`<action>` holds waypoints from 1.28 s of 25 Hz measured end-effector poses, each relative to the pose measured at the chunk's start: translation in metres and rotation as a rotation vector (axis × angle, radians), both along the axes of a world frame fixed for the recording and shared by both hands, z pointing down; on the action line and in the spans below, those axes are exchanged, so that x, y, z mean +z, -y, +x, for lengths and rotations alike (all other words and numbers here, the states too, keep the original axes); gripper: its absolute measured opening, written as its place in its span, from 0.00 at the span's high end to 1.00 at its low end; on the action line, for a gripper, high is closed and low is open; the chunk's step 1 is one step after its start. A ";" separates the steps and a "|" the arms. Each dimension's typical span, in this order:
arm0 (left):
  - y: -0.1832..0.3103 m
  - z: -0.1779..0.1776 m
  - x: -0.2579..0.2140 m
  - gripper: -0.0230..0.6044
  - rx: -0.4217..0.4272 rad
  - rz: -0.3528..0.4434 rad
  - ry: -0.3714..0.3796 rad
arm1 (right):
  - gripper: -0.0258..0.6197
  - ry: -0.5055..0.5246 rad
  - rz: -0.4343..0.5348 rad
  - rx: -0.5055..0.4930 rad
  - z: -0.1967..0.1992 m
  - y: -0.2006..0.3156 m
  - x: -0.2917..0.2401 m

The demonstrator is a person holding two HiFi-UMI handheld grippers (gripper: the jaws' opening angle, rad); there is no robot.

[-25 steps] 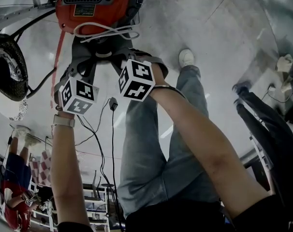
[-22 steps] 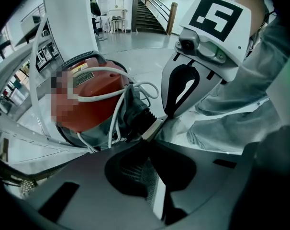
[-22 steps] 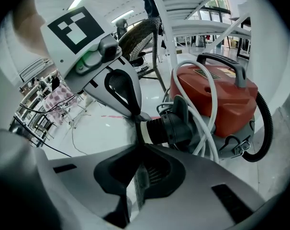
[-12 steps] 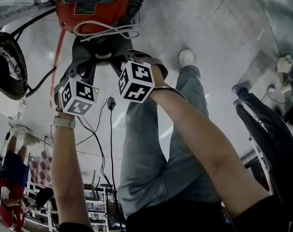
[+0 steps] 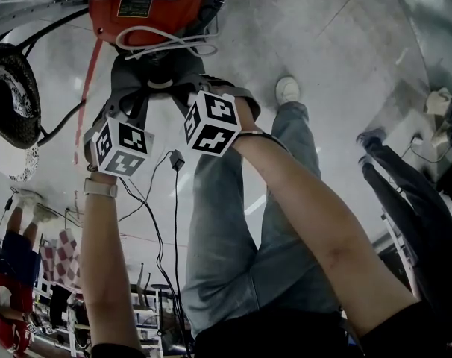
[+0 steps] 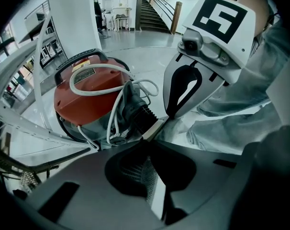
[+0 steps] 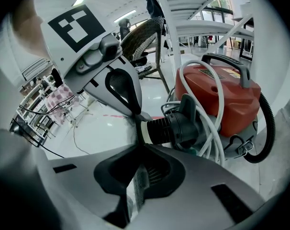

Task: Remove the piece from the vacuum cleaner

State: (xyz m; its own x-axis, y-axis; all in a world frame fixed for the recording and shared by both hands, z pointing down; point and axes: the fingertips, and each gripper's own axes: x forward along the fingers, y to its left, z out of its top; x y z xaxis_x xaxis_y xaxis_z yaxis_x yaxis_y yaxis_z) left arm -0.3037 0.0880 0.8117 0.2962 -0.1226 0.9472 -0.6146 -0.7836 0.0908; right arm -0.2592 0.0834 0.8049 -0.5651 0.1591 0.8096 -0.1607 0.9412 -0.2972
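Observation:
A red vacuum cleaner [image 5: 148,2] stands on the grey floor, with a white cord [image 5: 166,47] looped over it. From its front sticks a black ribbed hose piece [image 7: 164,128] with a pale end. My left gripper [image 5: 145,92] and right gripper [image 5: 174,89] meet at that end from opposite sides. The left gripper view shows the left gripper [image 6: 152,137] shut on the pale end of the piece [image 6: 142,116]. The right gripper view shows the right gripper [image 7: 138,145] shut on it too. In the head view the gripper bodies hide most of the piece.
A dark woven chair [image 5: 10,103] stands left of the vacuum. The black hose [image 7: 267,133] curves round the vacuum's far side. White metal framing [image 7: 193,28] rises behind it. A thin cable [image 5: 174,200] trails over the floor beside my leg and white shoe [image 5: 288,89].
Both grippers stay at the hose piece. The head view has drifted slightly, and the people at the lower left have shifted.

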 end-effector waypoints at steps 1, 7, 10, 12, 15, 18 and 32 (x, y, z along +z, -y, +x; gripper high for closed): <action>0.000 0.000 0.000 0.90 -0.003 -0.001 0.001 | 0.89 0.000 -0.001 0.001 0.000 0.000 0.000; -0.044 0.002 0.008 0.91 0.052 -0.094 0.007 | 0.91 -0.007 -0.049 -0.072 0.002 -0.041 0.006; -0.071 0.006 0.005 0.91 0.044 -0.104 -0.001 | 0.91 -0.004 -0.060 -0.078 0.006 -0.066 0.004; -0.082 0.011 0.003 0.91 0.023 -0.114 -0.009 | 0.91 -0.004 -0.078 -0.079 0.010 -0.076 0.002; -0.089 0.016 0.000 0.91 0.001 -0.113 -0.005 | 0.91 -0.005 -0.083 -0.108 0.015 -0.082 -0.001; -0.091 0.024 -0.006 0.91 -0.026 -0.116 -0.011 | 0.91 0.002 -0.078 -0.125 0.023 -0.082 -0.007; -0.055 0.151 -0.066 0.91 -0.004 -0.101 -0.074 | 0.90 -0.017 -0.009 -0.045 0.150 -0.040 -0.069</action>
State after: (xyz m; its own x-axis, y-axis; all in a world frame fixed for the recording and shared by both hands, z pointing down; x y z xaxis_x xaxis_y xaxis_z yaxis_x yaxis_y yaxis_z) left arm -0.1531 0.1426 0.7453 0.3658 -0.0289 0.9302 -0.6063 -0.7657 0.2146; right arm -0.1092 0.1239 0.7359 -0.5430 0.1916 0.8176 -0.1235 0.9448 -0.3035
